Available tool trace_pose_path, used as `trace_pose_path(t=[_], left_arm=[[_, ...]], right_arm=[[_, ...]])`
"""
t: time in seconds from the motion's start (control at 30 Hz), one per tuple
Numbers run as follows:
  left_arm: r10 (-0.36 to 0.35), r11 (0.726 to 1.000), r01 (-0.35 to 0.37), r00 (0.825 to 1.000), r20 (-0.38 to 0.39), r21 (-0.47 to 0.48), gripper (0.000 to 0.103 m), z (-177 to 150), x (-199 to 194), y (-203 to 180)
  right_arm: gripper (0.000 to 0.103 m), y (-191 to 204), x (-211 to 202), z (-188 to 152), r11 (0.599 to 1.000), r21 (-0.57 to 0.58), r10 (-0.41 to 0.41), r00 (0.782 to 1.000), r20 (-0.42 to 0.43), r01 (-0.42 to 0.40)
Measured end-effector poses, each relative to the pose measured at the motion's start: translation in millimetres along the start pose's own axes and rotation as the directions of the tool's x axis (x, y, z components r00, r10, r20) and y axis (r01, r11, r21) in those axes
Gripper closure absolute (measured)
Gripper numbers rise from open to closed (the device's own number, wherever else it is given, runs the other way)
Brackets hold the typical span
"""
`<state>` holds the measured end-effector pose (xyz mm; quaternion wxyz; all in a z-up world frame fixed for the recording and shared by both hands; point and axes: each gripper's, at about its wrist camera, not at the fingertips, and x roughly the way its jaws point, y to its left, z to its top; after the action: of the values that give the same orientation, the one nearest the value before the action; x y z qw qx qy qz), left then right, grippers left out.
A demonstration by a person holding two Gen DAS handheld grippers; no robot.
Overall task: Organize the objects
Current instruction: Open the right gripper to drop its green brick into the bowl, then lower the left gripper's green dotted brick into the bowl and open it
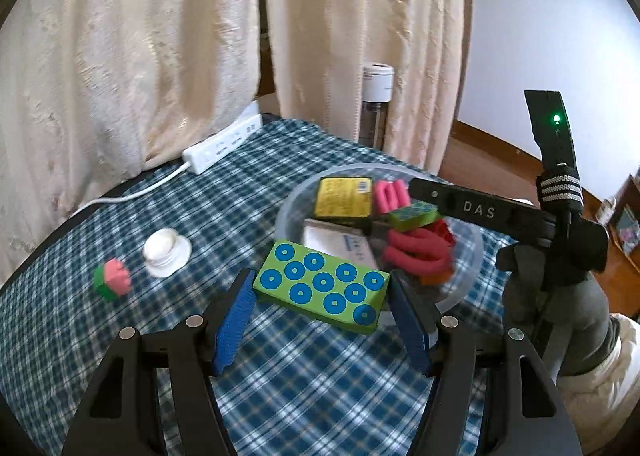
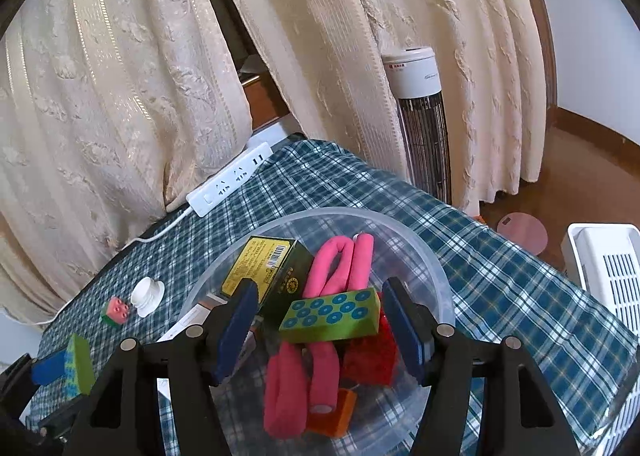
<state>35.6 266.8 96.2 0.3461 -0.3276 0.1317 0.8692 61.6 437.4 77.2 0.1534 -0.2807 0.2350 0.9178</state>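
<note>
Up close through the left wrist camera, the left tongs (image 1: 322, 312) grip a green block with blue studs (image 1: 323, 287), its ends pressed between the blue pads (image 1: 234, 326); the block hangs tilted above the plaid-covered desk (image 1: 132, 336), just short of the clear plastic bowl (image 1: 466, 280); inside the bowl lie a yellow-labelled box (image 1: 344, 198), pink foam rollers (image 1: 416, 252) and a white packet (image 1: 340, 246); the right tongs (image 1: 404, 216) reach in over the bowl from the right with a second green studded block (image 1: 412, 216) at their tip; left on the cloth sit a white cap (image 1: 166, 252) and a small pink-and-green brick (image 1: 113, 279), near each other but apart; a white power strip (image 1: 222, 144) lies at the far edge against the cream curtain (image 1: 160, 36).

Then the right wrist camera; the right tongs (image 2: 320, 326) stand spread over the bowl (image 2: 424, 252), and the second block (image 2: 335, 316) sits between the pads, touching neither pad that I can see, resting on the rollers (image 2: 340, 268) and a red piece (image 2: 372, 360); the box (image 2: 264, 268) leans at the left, an orange block (image 2: 334, 416) lies near the front; the left tongs' block (image 2: 80, 364) shows at the lower left; a tower fan (image 2: 420, 116) stands beyond the desk.
</note>
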Motion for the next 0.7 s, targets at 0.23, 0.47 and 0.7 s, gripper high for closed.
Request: trace_pose_path(t=[0.23, 0.47, 0.7], left_arm=[[-0.047, 0.994, 0.048, 0.999, -0.014, 0.097, 0.036, 8, 20, -29], [-0.072, 0.981, 0.077, 0.997, -0.034, 0.178, 0.035, 14, 43, -50], [-0.086, 0.981, 0.096, 0.994, -0.066, 0.166, 0.027, 15, 59, -51]], right_arm=[[0.035, -5, -14, 1, 1.000, 0.015, 0.024, 0.999, 0.035, -0.024], [0.035, -14, -17, 1, 0.998, 0.043, 0.034, 0.999, 0.042, -0.036], [0.035, -22, -16, 2, 0.997, 0.064, 0.028, 0.999, 0.042, -0.031]])
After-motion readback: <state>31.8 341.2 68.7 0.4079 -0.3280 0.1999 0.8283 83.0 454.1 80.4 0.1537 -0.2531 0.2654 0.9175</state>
